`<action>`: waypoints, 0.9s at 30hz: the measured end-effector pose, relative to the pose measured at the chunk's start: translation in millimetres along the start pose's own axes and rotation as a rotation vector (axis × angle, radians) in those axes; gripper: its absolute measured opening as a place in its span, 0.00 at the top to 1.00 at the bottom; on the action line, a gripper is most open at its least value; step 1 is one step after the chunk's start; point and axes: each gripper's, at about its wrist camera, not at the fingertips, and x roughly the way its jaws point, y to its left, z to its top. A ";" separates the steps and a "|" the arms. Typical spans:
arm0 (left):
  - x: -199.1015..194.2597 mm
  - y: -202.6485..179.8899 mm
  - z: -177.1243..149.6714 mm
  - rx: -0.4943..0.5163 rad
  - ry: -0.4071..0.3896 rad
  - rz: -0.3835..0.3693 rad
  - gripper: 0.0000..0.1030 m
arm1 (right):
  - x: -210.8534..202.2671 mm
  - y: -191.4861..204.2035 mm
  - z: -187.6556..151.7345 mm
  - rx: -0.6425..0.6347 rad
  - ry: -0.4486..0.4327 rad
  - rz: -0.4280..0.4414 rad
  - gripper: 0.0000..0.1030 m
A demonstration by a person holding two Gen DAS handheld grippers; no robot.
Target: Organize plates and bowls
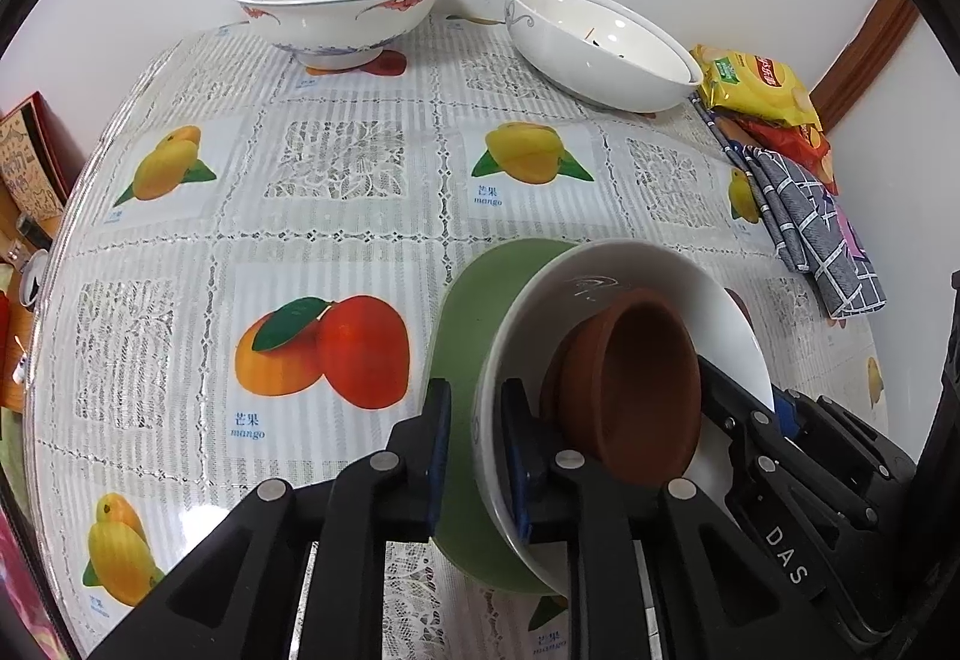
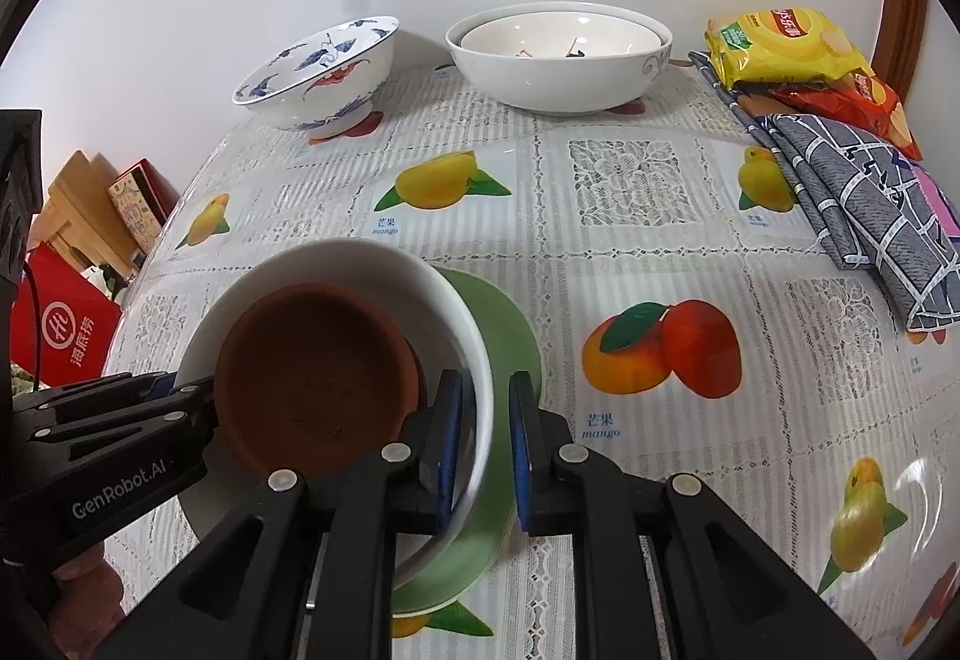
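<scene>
The white bowl sits on the green plate near my edge of the table, with a brown clay dish nested inside it. My left tongs straddle the left rims of the bowl and plate, 1 finger outside the green plate and 1 inside the bowl; the jaws stand slightly apart and I cannot tell if the pads press. My right tongs straddle the bowl's right rim over the plate the same way, with a narrow gap showing between the outer pad and the bowl wall. At the far side by the wall stand a blue-patterned bowl and 2 white bowls stacked together. To the right lie snack bags and a folded grey checked cloth
</scene>
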 end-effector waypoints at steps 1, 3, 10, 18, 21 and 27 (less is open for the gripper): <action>-0.5 -1.1 -0.1 0.002 0.000 0.001 0.82 | -0.9 -0.1 -0.2 -0.001 -0.001 0.002 0.85; -1.4 -2.0 -0.5 0.001 0.002 0.005 0.81 | -2.5 -0.3 -0.5 0.001 -0.001 0.004 0.85; -16.2 -4.4 -5.0 0.003 -0.024 0.010 0.74 | -18.5 1.4 -4.3 -0.010 -0.031 -0.021 0.80; -43.6 -7.1 -15.5 0.012 -0.077 0.049 0.58 | -42.4 -2.3 -10.7 0.004 -0.051 -0.019 0.75; -56.4 -10.3 -24.4 0.022 -0.098 0.087 0.57 | -55.9 -4.2 -16.2 0.010 -0.057 -0.013 0.73; -87.9 -20.5 -50.3 0.028 -0.149 0.099 0.51 | -95.5 -9.1 -37.7 0.017 -0.095 -0.061 0.63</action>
